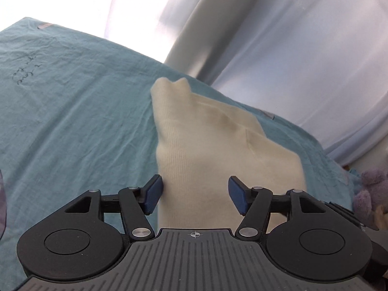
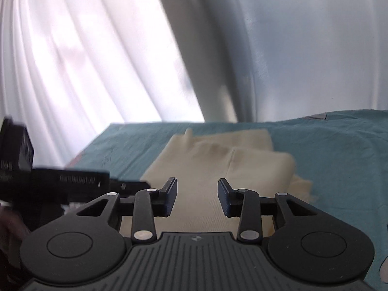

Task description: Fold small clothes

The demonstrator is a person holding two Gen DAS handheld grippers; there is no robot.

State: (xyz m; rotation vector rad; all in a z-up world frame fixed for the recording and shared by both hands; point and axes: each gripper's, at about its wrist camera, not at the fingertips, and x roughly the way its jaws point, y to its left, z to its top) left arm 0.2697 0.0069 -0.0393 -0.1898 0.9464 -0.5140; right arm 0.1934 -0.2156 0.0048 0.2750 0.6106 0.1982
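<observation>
Teal sheet (image 1: 72, 111) under cream garment (image 1: 194, 145), blurry white curtains (image 2: 72, 60) behind; both grippers wide

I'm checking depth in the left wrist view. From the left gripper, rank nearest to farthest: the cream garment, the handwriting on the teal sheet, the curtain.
From the left gripper, jaws open:
1. Cream garment, straight ahead, reaching between the fingers.
2. Handwriting on the teal sheet, far left.
3. Curtain, beyond the sheet's far edge, upper right.
</observation>
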